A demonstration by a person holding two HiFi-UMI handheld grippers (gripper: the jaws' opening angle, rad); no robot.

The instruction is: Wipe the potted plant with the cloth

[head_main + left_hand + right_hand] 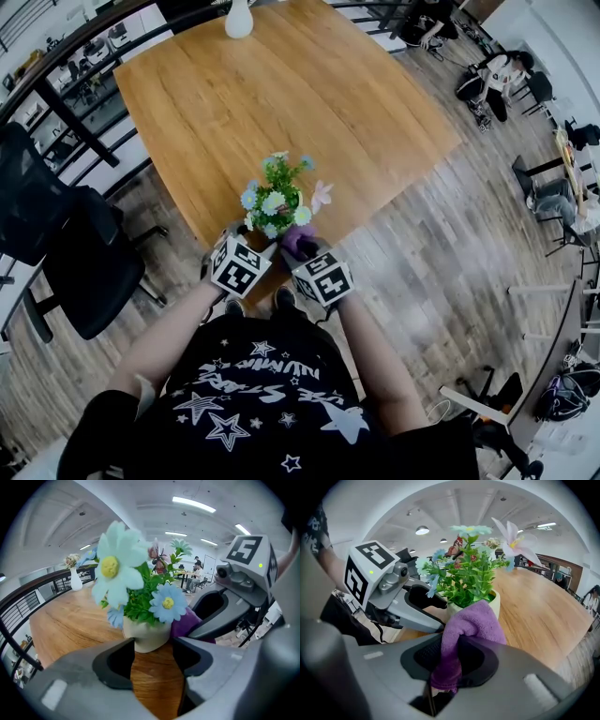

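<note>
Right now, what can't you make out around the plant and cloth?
Head view: the pot is hidden under the flowers; the white vase is cut off by the top edge.
Left gripper view: the cloth is mostly behind the pot and the right gripper.
Right gripper view: the cloth covers the pot's front.

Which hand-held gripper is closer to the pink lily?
Right. The right hand-held gripper, holding the purple cloth, is just below the pink lily; the left hand-held gripper grips the pot opposite.
</note>
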